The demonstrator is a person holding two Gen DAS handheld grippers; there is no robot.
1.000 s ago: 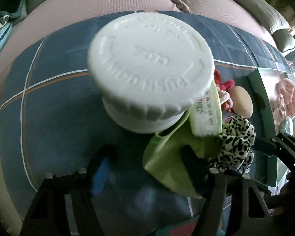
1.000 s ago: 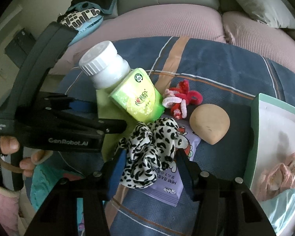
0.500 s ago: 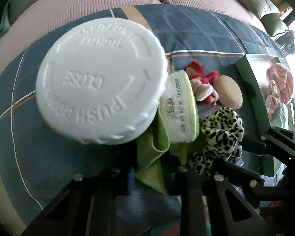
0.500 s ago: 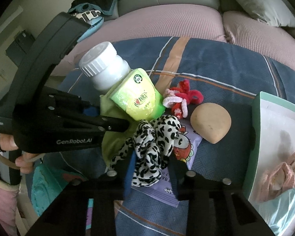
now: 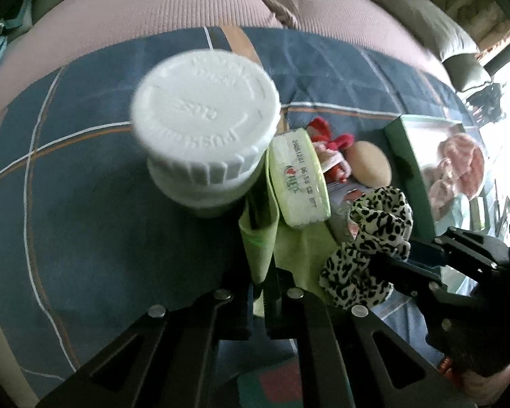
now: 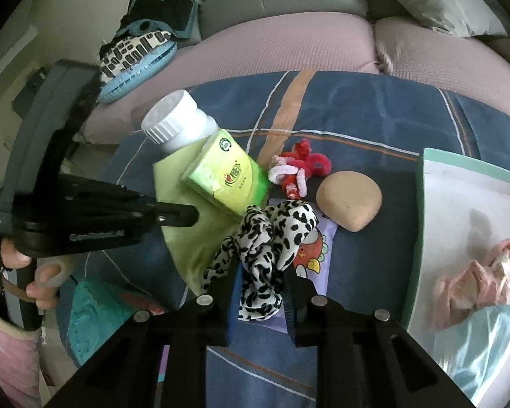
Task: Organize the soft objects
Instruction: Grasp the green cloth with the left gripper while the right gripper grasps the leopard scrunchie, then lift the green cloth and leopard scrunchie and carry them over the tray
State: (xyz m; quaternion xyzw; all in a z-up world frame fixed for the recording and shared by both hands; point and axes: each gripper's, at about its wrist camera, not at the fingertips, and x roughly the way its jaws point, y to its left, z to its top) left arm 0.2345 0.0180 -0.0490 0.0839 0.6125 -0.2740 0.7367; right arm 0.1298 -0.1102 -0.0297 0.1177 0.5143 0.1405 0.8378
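The right gripper (image 6: 260, 292) is seen closed on the leopard scrunchie (image 6: 265, 238); the lower part of the scrunchie is pinched between the two fingers, and the rest is spread toward 12 o'clock from the fingertips. In the left wrist view the same scrunchie (image 5: 367, 248) is found at 3 o'clock, with the right gripper (image 5: 384, 265) reaching it from the right edge.

The left gripper (image 5: 263, 282) is closed on the edge of the green cloth (image 5: 258, 244); its fingers are pressed together with the fabric between them. In the right wrist view the left gripper (image 6: 190, 216) is seen at 9 o'clock, its tip resting on the green cloth (image 6: 190, 238).

On the far part of the cloth a white bottle (image 6: 176, 119) is laid, tilted, toward 11 o'clock from the scrunchie. A green tissue pack (image 6: 227, 176) is leaned against it, just beside the scrunchie at 12 o'clock. A purple packet (image 6: 311, 248) is lying under the scrunchie. The red and pink hair ties (image 6: 299, 170) are placed at 1 o'clock, and a tan sponge (image 6: 348, 200) at 2 o'clock, touching the packet.

All of this is laid on a blue checked blanket (image 6: 374, 119). At 3 o'clock a green tray (image 6: 421, 238) is placed, and a pink scrunchie (image 6: 476, 278) and a light blue cloth (image 6: 482, 346) are kept inside it.
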